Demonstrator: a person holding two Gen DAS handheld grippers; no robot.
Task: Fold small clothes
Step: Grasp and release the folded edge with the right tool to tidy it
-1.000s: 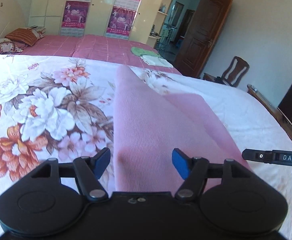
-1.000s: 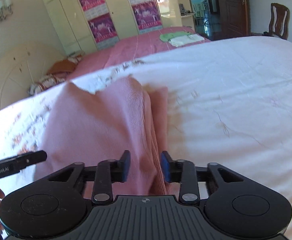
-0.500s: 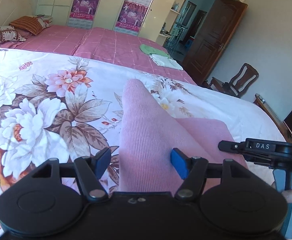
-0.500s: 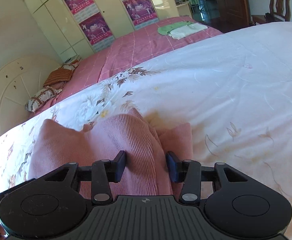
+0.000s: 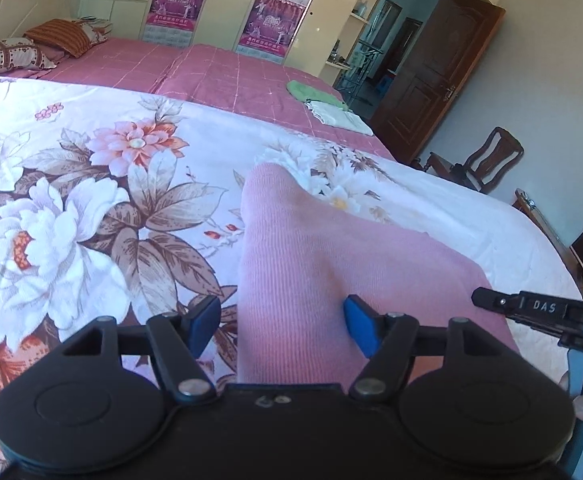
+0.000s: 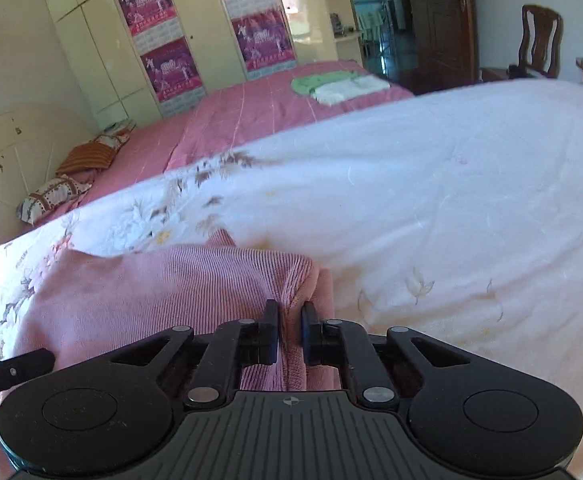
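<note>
Pinching a bunched ridge of the pink ribbed garment (image 6: 195, 292) at its right-hand edge, my right tongs (image 6: 290, 334) are closing, with the knit squeezed between the two dark pads and puckering into folds just ahead of them. My left tongs (image 5: 281, 326) stand spread, blue pads apart: the left pad sits just off the cloth's left border, over the quilt, and the right pad rests over the pink knit, so the garment's left edge lies between them but is not gripped.

Lying flat on the floral quilt (image 5: 91, 200) of the near bed, the garment begins directly under both tongs. Its near hem runs crosswise, from my left tongs to my right. In the left view a narrow rounded part, perhaps a sleeve or leg, reaches away from me up the quilt; that seems the long axis. The right tongs' black tip shows at the right of the left view, level with the left tongs, so both hands are about equally near the hem.

I judge the next fold depends on carrying this near edge forward along that axis, and the left tongs must first close on their corner.

Farther off, a second bed with a pink cover (image 6: 251, 108) holds folded green and white cloths (image 6: 339, 84).
</note>
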